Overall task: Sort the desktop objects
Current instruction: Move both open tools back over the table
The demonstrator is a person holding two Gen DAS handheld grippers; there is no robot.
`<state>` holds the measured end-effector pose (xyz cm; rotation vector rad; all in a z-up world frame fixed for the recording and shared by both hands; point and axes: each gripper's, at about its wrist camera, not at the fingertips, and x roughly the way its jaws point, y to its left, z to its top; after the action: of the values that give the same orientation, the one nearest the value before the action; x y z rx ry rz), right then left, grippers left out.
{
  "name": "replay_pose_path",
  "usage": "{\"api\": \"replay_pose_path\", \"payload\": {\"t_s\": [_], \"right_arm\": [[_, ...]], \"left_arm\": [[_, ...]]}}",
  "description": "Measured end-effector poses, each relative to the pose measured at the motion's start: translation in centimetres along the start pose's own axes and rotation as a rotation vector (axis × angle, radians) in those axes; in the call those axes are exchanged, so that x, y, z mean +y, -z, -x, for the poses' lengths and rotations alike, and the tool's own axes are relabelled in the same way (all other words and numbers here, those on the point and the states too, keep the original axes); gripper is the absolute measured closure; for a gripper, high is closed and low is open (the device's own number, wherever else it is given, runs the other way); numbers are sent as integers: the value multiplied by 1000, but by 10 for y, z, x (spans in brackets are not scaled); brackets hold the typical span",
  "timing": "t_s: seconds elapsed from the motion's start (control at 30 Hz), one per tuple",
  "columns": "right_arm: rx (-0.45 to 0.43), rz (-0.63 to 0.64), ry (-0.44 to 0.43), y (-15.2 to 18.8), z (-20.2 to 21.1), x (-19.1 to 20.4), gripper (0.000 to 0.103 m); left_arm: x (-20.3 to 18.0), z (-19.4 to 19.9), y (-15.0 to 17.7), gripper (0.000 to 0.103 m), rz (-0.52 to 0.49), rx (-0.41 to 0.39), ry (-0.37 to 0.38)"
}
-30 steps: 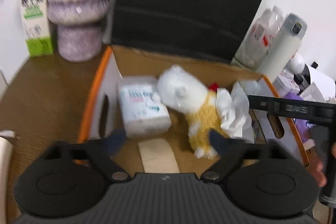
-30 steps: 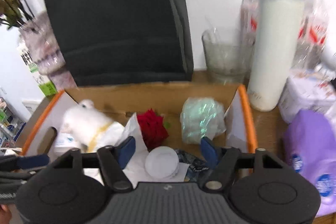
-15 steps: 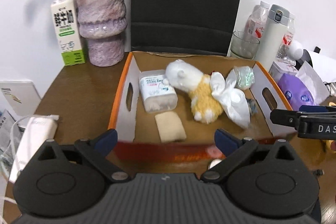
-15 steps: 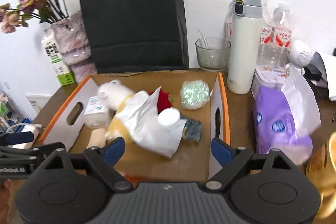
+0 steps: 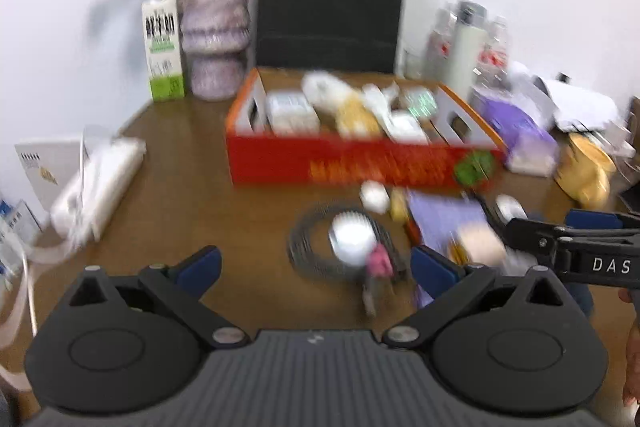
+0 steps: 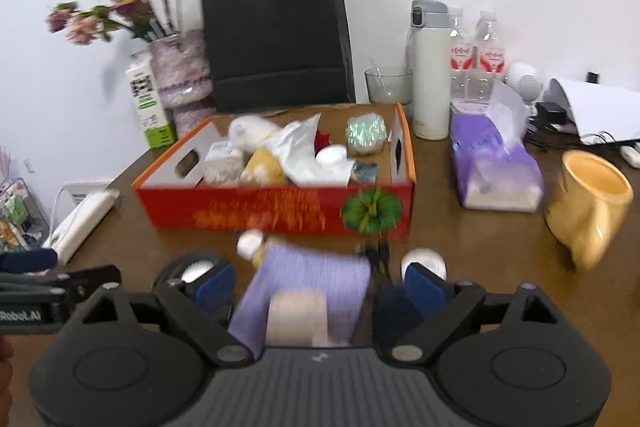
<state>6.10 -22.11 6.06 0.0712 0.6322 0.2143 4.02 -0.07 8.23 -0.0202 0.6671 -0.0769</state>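
The red box (image 6: 276,211) stood on the brown desk (image 5: 192,163), in front of a black bag (image 6: 276,31). In it lay a white-and-yellow plush (image 6: 256,143), a white packet (image 6: 220,163), a crumpled white bag (image 6: 300,147), a greenish wad (image 6: 366,137) and a white lid (image 6: 331,155). Just in front of the box, loose things lay close together on the desk: a purple pad (image 6: 308,279) with a pale block (image 6: 296,319) on it, a cable coil (image 5: 316,239) around a white disc (image 5: 352,237), a small white cap (image 6: 250,242) and a white mouse (image 6: 424,261); blur hid their details.

The right claw (image 6: 316,287) was wide open and empty, its blue pads on either side of the purple pad, whether touching it could not be told. The left claw (image 5: 316,267) was likewise wide open and empty, above the desk near the coil.

Right of the box sat a purple tissue pack (image 6: 492,163), a yellow mug (image 6: 588,203), a white flask (image 6: 430,71) and a glass (image 6: 388,85). Left of it stood a vase (image 5: 214,35) and a carton (image 5: 162,43).
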Motion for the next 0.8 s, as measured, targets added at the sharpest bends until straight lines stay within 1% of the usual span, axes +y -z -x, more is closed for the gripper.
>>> {"api": "replay_pose_path", "payload": {"t_s": [0.1, 0.17, 0.23, 0.33, 0.37, 0.4, 0.43, 0.5, 0.57, 0.67, 0.8], "right_arm": [[3, -39, -45, 42, 21, 3, 11], [15, -58, -51, 66, 29, 5, 11], [19, -46, -47, 85, 36, 11, 11], [6, -39, -63, 105, 45, 16, 11], [-6, -31, -63, 108, 47, 16, 11], [-20, -32, -62, 108, 50, 16, 11], [-34, -37, -68, 106, 52, 15, 10], [-32, -59, -76, 107, 50, 12, 10], [-17, -65, -62, 108, 47, 12, 10], [-70, -39, -52, 110, 52, 16, 10], [-73, -19, -59, 110, 53, 19, 10]], "left_arm": [[-2, 13, 40, 0, 1, 8, 49], [-2, 18, 57, 0, 0, 9, 78], [-2, 19, 69, 0, -26, 9, 79], [1, 15, 83, 0, -14, 39, 76], [3, 13, 87, 0, -10, 44, 75], [4, 15, 91, 0, -12, 20, 58], [5, 15, 92, 0, 0, 18, 44], [8, 15, 92, 0, 6, 15, 67], [6, 14, 92, 0, -8, 17, 63], [4, 13, 93, 0, -15, 15, 57], [6, 12, 93, 0, -1, 15, 51]]}}
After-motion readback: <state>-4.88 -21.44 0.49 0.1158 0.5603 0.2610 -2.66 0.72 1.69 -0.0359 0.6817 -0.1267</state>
